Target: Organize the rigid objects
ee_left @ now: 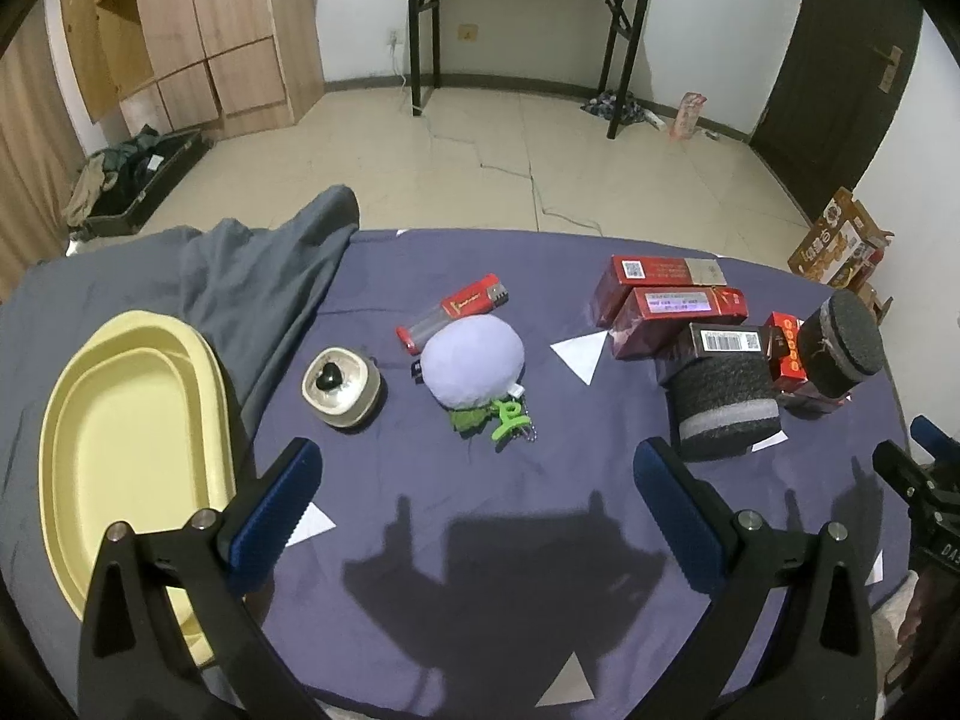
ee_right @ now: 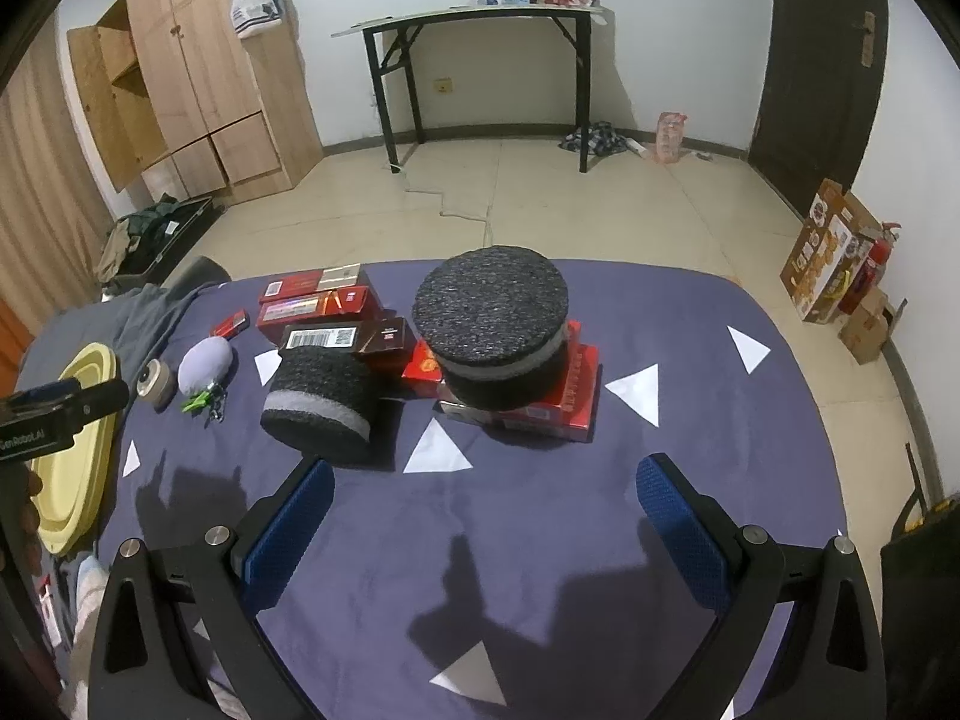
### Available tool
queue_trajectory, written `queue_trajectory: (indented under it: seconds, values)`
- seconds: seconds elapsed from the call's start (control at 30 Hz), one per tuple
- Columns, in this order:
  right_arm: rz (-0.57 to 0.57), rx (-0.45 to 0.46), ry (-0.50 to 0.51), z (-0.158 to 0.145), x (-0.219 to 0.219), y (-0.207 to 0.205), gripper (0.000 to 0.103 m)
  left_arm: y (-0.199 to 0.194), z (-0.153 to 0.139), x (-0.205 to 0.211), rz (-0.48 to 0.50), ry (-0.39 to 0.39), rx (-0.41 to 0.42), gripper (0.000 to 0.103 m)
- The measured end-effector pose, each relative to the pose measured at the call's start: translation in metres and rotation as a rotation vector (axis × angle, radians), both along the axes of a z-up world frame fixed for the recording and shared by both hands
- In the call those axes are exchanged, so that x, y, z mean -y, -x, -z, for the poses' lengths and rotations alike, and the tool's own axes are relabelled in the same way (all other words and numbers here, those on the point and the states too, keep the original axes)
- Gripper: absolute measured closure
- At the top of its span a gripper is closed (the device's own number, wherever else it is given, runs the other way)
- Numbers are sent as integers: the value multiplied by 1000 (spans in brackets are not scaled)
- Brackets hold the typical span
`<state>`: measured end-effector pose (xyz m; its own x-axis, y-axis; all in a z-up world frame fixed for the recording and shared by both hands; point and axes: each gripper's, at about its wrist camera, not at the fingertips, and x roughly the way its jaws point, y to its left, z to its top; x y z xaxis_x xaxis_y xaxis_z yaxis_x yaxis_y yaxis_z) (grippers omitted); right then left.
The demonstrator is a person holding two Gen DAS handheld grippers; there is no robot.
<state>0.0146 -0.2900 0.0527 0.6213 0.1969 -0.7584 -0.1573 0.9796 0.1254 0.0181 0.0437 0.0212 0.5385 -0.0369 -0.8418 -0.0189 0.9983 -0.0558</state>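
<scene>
— Looking along the right tongs (ee_right: 483, 498), what lies ahead of them?

— They are released and hold nothing. Ahead of them stands a dark grey foam cylinder with a pale band (ee_right: 491, 336), upright on flat red cardboard boxes (ee_right: 576, 396). A second dark foam cylinder (ee_right: 321, 408) lies on its side to the left, beside more red and dark boxes (ee_right: 318, 306).

— And the left tongs (ee_left: 477, 489)?

— Also spread wide, empty, above bare cloth. Beyond them are a round lilac plush toy with a green clip (ee_left: 471, 363), a red lighter-shaped case (ee_left: 456, 309) just behind it, and a small beige square dish (ee_left: 341, 387) with a black lump inside.

— Any container?

— A pale yellow oval plastic tray (ee_left: 60, 480) at the left, nothing in it.

— The surface?

— A bench under a dark blue cloth with white triangles (ee_right: 540, 540), with a grey garment (ee_left: 258, 276) on its far left. The room has a tiled floor (ee_right: 570, 204), a wooden wardrobe (ee_right: 198, 60), a black folding table (ee_right: 480, 60) and a dark door (ee_right: 822, 60).
</scene>
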Motion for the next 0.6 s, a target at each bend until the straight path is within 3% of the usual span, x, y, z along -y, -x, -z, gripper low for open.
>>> queue_trajectory:
  seconds: [0.6]
  values:
    - [1, -8, -13, -3, 6, -1, 0, 3, 1, 10, 16, 16, -38, 0]
